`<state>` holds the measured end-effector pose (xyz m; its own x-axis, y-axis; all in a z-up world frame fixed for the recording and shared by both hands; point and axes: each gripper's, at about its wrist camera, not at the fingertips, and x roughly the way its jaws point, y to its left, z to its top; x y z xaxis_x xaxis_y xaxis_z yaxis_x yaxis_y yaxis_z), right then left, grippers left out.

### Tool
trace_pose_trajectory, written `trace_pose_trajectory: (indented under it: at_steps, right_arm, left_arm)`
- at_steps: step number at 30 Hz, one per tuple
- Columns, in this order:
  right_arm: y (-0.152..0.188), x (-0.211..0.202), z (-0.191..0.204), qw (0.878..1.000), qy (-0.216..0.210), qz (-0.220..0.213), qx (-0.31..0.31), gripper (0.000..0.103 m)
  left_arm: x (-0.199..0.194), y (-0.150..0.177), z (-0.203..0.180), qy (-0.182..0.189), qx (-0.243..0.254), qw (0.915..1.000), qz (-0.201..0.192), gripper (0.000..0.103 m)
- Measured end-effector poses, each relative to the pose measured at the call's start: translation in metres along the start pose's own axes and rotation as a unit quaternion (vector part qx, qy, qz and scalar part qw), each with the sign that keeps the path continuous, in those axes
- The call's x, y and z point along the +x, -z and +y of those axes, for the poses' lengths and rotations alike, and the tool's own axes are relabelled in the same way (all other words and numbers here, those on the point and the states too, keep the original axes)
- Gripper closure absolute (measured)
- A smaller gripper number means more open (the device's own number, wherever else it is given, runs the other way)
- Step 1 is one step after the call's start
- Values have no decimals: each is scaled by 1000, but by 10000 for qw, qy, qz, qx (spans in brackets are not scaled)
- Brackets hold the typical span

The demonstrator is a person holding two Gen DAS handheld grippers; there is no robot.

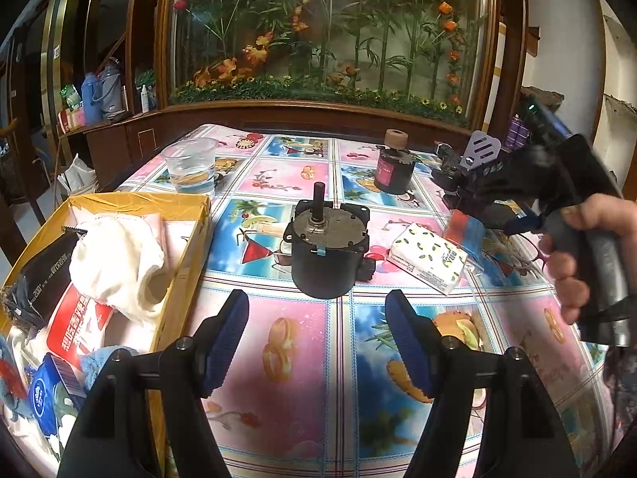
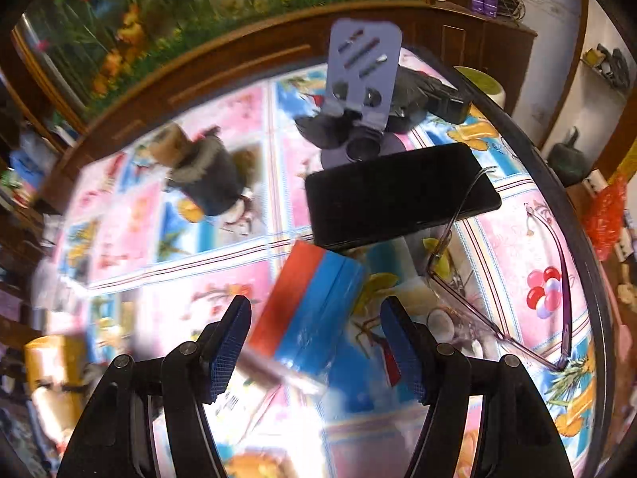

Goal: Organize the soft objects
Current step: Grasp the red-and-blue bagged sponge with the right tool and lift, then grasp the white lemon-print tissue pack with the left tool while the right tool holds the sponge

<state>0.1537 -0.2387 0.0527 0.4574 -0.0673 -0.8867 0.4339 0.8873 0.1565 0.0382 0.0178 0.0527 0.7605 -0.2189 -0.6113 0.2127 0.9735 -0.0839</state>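
A yellow cardboard box at the left holds a white cloth, snack packets and tissue packs. A white tissue pack with a lemon print lies on the table right of centre. A red and blue pack lies just beyond and between the fingers of my right gripper, which is open and above it; the pack also shows in the left wrist view. My left gripper is open and empty above the tablecloth, beside the box. The right gripper's body shows at the right.
A black motor stands mid-table, with a dark jar and a plastic cup of water behind. A black phone, purple glasses and a phone stand lie near the right table edge.
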Motion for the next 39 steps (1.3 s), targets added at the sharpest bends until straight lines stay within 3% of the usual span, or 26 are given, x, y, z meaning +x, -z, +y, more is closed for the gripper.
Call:
trace_pose_trajectory:
  at_steps: [8,9,12,15,20,24,26,28,29,33,35,39]
  right_arm:
    - [-4,38,6,9995,169,227,-121,32]
    - [-4,39,7,9995,163,190,-214,35]
    - [0,40,22,9962,239,60,-831,43]
    - [11,36,35,9898,-178,74,-1409,46]
    - [60,12,40,9737,-598,81,-2198,49]
    - [113,-16,21,9677,-874,-41,-2365,49]
    - [138,-32,8,9674,-1105,-177,-2272,50]
    - [150,-33,-6,9695,-1504,-365,-1899,51]
    - [152,-33,-14,9691,-1733,-409,-1707,52]
    - [142,-38,-33,9735,-1910,-573,-1120,52]
    - [132,-30,-40,9756,-1932,-474,-925,52]
    - [129,-28,-45,9776,-1956,-368,-690,52]
  left_arm:
    - [1,-1,2,21,-63,10000,47,33]
    - [1,-1,2,17,-63,10000,51,33]
    - [3,0,2,22,-57,9999,103,33]
    - [4,1,3,53,-66,9998,157,33]
    - [7,1,4,186,-127,9993,302,33]
    - [6,3,-1,392,-84,9982,441,33]
    - [3,5,-10,466,96,9980,424,33]
    - [0,8,-20,473,362,9976,343,24]
    - [0,9,-25,424,496,9974,303,21]
    - [1,10,-31,616,791,9943,370,20]
    - [3,9,-24,883,738,9921,508,19]
    - [26,9,-5,1299,98,9859,1052,17]
